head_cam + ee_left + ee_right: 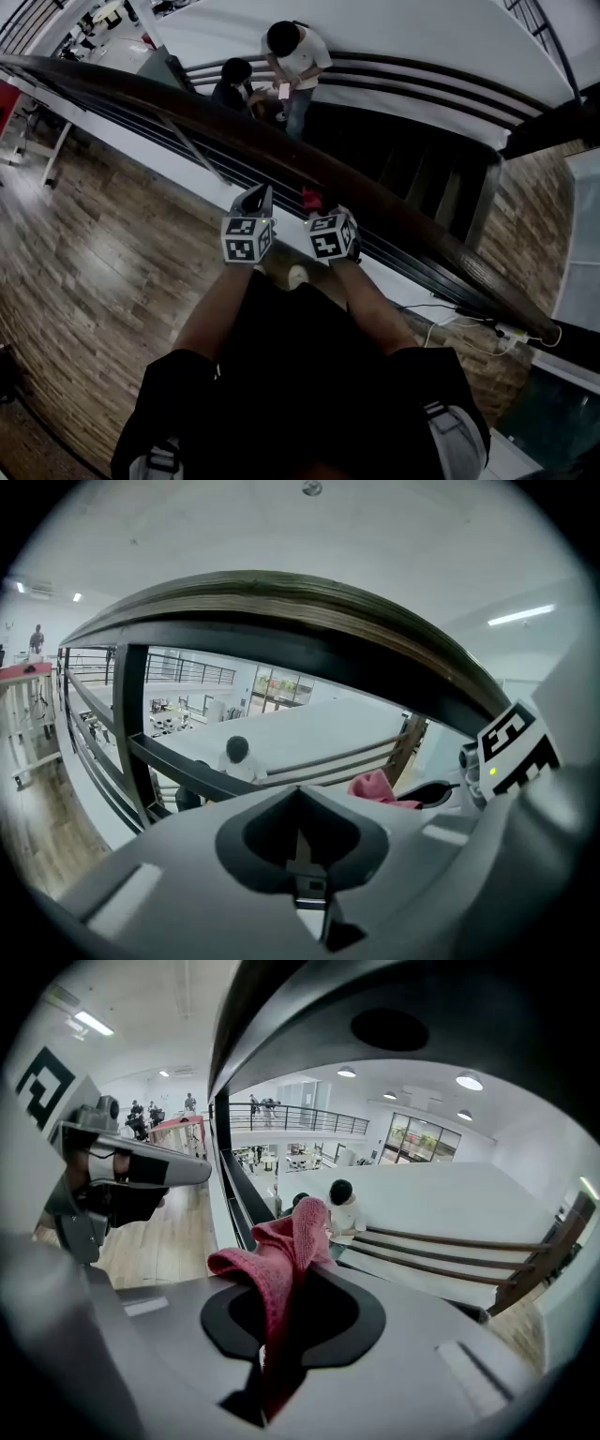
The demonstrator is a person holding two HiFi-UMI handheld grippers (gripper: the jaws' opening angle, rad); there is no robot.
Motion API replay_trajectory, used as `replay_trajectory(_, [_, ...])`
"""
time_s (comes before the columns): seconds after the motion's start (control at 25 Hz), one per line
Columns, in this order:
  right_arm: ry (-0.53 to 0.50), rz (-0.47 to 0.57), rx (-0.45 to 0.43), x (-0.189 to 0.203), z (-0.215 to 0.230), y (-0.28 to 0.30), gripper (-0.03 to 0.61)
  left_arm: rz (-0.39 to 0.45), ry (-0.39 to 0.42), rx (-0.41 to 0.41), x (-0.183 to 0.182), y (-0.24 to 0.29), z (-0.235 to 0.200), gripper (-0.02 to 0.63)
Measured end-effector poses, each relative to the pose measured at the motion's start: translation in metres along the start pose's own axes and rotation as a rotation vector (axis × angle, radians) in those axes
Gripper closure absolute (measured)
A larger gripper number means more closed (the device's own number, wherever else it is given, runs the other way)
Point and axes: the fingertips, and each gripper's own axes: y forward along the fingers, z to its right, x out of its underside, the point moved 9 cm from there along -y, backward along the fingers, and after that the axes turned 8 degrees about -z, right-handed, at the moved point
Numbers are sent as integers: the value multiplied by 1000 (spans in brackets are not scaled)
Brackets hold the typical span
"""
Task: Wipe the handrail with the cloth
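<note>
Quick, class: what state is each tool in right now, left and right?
Left tool: closed, holding nothing.
Right tool: closed on the pink cloth.

Wood floor [84, 272]; power strip [507, 330], cables [448, 339] on it.

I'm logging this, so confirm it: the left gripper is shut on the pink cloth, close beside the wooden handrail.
Wrong gripper. The right gripper is shut on the pink cloth, close beside the wooden handrail; the right gripper view shows the cloth between its jaws. The left gripper is shut on nothing.
</note>
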Motion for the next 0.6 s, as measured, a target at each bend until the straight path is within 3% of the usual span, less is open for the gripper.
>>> replay_trajectory(0.28, [-23, -13, 28, -20, -15, 9, 531, -20, 1, 36, -2, 11, -32, 615])
replay_trajectory(0.6, [124, -15, 50, -52, -46, 33, 531, -72, 72, 112, -17, 5, -90, 615])
